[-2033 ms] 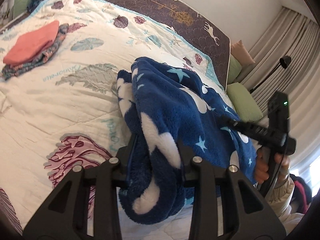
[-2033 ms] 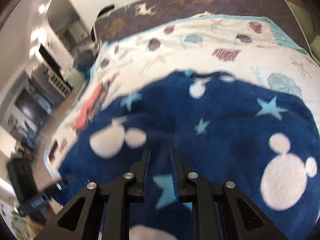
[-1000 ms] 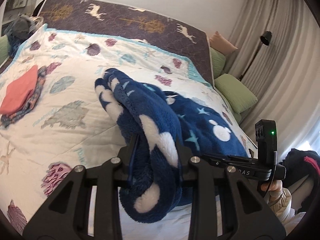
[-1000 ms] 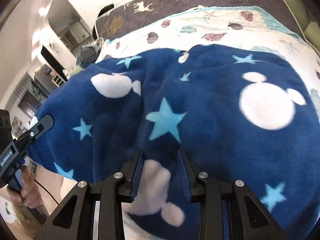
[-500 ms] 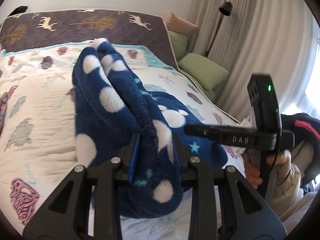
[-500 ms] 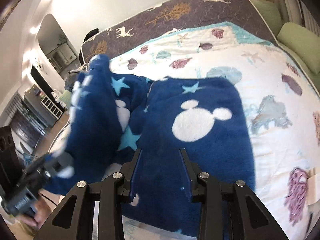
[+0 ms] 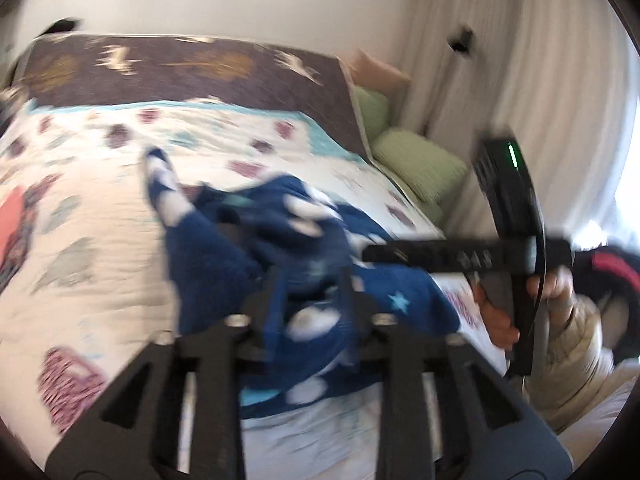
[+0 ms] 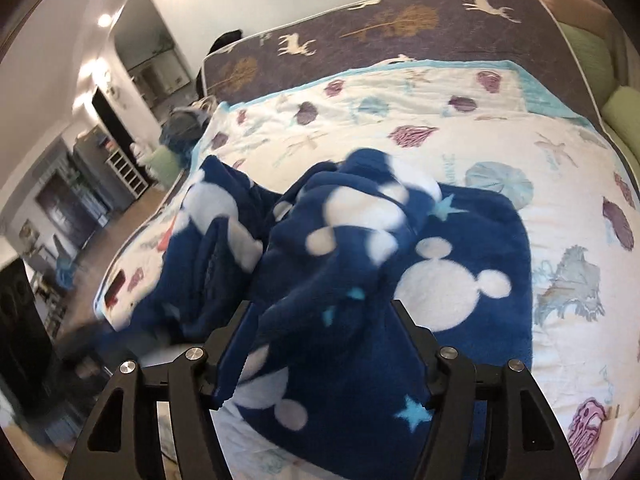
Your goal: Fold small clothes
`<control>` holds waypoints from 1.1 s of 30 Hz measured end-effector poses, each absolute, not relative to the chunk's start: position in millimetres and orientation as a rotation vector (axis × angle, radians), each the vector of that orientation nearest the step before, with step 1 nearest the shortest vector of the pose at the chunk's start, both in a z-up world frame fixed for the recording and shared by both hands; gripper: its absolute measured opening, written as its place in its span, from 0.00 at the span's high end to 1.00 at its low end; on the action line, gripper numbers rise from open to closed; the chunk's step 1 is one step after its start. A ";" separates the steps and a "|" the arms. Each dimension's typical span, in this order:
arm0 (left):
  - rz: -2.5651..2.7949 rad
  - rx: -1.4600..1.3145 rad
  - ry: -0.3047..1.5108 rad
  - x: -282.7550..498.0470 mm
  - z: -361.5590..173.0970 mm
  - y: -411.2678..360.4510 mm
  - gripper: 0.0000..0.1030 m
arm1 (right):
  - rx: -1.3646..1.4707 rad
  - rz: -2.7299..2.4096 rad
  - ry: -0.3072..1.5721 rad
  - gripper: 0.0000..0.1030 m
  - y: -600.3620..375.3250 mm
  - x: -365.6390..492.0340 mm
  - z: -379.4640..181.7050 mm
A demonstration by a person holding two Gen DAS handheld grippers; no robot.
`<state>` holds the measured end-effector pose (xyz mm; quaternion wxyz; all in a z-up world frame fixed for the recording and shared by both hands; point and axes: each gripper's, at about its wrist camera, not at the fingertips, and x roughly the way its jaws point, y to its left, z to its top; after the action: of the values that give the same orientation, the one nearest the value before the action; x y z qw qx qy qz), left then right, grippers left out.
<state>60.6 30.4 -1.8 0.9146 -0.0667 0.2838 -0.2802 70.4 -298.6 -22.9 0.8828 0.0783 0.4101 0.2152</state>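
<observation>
A dark blue fleece garment [image 8: 452,264] with white mouse heads and light blue stars lies partly spread, partly bunched on the white quilt. My left gripper [image 7: 310,292] is shut on a fold of the fleece garment [image 7: 304,312] near the bed's front edge; the view is blurred. My right gripper [image 8: 320,316] stands wide open with fleece heaped between its fingers. The right gripper [image 7: 472,256] also shows in the left wrist view, held by a hand at the right of the fleece.
The quilt [image 8: 460,128] has shell and starfish prints, with a brown deer-print mattress [image 8: 400,28] behind. Green pillows [image 7: 416,164] and curtains stand at the right. A coral folded cloth [image 7: 10,216] lies far left. A room with shelves [image 8: 84,204] opens beyond the bed.
My right gripper has opened wider. The raised fold of fleece has dropped forward into a bunch on the spread part. My left gripper has swung and its view has blurred.
</observation>
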 end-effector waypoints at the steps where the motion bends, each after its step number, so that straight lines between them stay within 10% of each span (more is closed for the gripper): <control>1: -0.549 -0.174 0.576 59.9 0.0 44.4 0.53 | 0.153 0.446 0.857 0.35 -297.8 69.4 -25.9; 3: -0.470 -0.233 0.550 59.0 0.5 76.0 0.40 | 0.163 0.442 0.872 0.35 -299.6 71.2 -31.8; 26: -0.585 -0.776 0.903 162.8 -77.2 119.1 0.14 | 0.351 0.465 0.934 0.34 -299.6 96.6 -41.1; 28: -0.565 -0.834 0.969 178.8 -91.7 116.1 0.15 | 0.417 0.474 0.948 0.34 -305.6 103.9 -46.5; 33: -0.570 -0.783 0.942 184.5 -89.8 96.6 0.53 | 0.573 0.506 0.974 0.33 -317.9 121.2 -57.7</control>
<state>184.5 96.6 -89.8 0.7803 -0.3625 0.4360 -0.2639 121.2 -317.9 -57.7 0.8145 0.2685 0.4564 0.2372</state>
